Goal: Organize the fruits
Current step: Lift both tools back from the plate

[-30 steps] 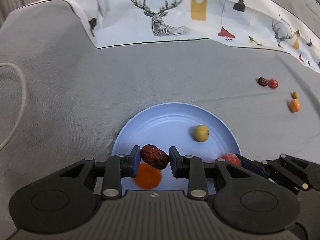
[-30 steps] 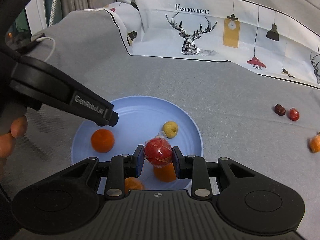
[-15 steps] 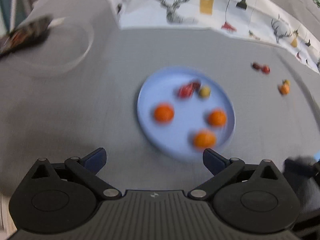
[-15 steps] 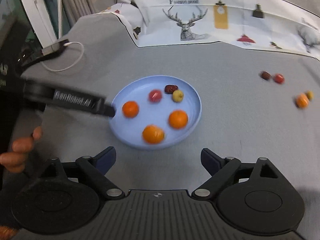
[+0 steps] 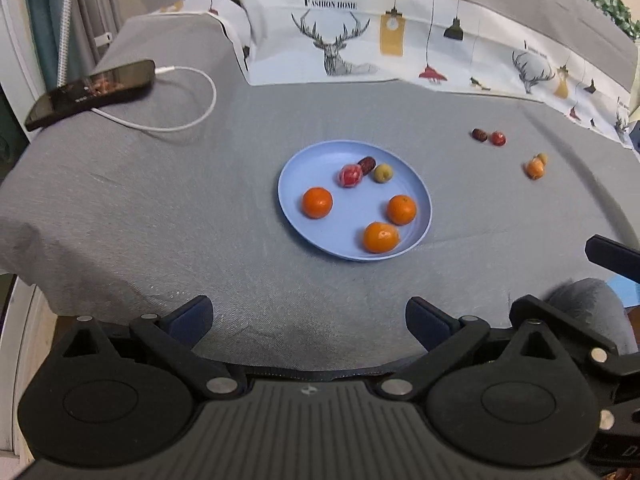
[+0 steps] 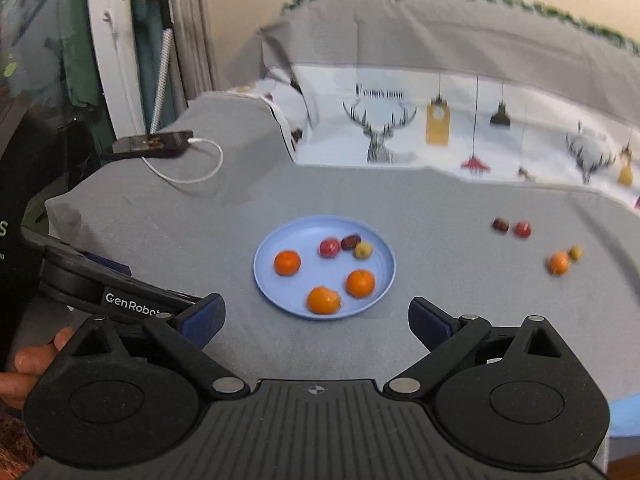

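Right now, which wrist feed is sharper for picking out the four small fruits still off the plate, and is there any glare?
Left wrist view: sharp in the middle, the off-plate fruits crisp, only fisheye bending at the edges. Right wrist view: motion-smeared, the same fruits and the deer-print cloth soft. No glare on the blue plate in either; lighting even, shadows faint.

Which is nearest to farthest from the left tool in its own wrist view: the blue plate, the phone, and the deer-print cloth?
From the left tool, both jaws wide open and empty:
1. blue plate, straight ahead at centre.
2. phone, far left edge of the table, on its charging cable.
3. deer-print cloth, draped along the back.
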{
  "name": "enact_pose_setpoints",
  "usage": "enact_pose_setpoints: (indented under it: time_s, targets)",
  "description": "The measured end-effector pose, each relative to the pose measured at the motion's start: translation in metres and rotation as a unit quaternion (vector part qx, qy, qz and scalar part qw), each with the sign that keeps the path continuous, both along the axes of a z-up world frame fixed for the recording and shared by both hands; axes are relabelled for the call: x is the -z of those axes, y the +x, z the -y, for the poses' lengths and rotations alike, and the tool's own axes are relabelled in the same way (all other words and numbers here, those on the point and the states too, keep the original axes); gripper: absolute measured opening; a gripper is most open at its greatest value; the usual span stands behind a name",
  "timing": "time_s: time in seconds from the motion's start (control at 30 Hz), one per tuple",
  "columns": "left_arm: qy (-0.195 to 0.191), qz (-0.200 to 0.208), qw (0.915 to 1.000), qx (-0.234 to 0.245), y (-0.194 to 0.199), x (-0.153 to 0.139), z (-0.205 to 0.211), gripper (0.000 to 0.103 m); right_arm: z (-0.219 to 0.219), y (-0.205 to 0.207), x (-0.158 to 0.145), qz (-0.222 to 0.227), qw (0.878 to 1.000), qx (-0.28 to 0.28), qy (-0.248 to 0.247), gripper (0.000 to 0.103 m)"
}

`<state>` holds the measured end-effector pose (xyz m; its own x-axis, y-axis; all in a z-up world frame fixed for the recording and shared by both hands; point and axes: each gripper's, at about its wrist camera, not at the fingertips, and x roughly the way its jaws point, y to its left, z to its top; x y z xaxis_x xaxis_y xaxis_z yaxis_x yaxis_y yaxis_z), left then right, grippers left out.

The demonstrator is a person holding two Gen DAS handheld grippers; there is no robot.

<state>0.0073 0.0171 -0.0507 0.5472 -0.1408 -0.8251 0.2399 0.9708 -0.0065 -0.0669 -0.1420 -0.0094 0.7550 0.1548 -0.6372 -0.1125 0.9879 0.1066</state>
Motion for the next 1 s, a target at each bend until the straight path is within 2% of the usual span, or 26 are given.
enact_pose_setpoints:
  time_s: [0.23,0.5,1.0]
  targets:
    - [0.0,0.03,0.9995,0.004,-0.019,-0.016,0.001,0.102,0.003,-0.013,-0.009,0.015,1.0,0.007,0.009,0.102]
    - [-0.001,0.042,0.9991,0.003,-0.026,-0.022,-0.003,0.102,0.0,-0.021,-0.014,0.025,1.0,0.007,0.01,0.102]
    - [0.006,0.039,0.9992,0.009,-0.023,-0.02,0.0,0.102,0.002,-0.019,-0.009,0.017,1.0,0.01,0.013,0.102]
